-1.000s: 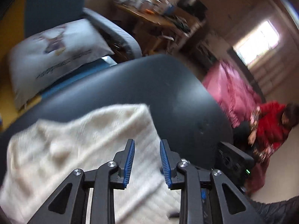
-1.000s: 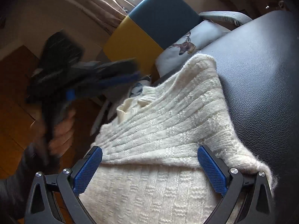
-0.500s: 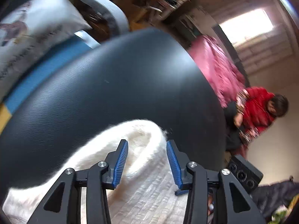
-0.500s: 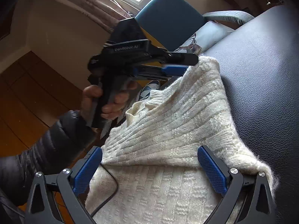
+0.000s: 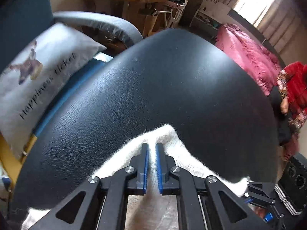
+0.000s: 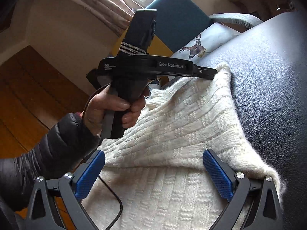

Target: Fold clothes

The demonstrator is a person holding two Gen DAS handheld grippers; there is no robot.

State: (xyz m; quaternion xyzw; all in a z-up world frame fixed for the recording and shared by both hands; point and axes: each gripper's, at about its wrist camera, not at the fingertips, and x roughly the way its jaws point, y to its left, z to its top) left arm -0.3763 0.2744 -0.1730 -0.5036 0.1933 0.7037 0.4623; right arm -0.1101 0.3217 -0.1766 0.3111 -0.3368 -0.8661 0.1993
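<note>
A cream knitted sweater (image 6: 172, 134) lies on a black leather surface (image 6: 268, 76), partly folded over itself. In the left wrist view my left gripper (image 5: 151, 147) is shut on a raised corner of the sweater (image 5: 172, 134), with white knit pinched between the blue pads. The right wrist view shows that same left gripper (image 6: 214, 72) at the sweater's far corner, held by a hand (image 6: 113, 107) in a dark padded sleeve. My right gripper (image 6: 153, 164) stands wide open over the sweater's near part, its blue pads (image 6: 216, 174) on either side of a fold edge.
An armchair with a deer-print cushion (image 5: 38, 72) stands beyond the black leather surface (image 5: 172, 86). A pink bedspread (image 5: 247, 57) and a person in red (image 5: 295, 88) are at the right. A wooden desk (image 5: 134, 0) stands at the back. A black box (image 5: 295, 184) sits low right.
My left gripper came down to the sweater's far corner and closed on it. The right gripper stayed open in place.
</note>
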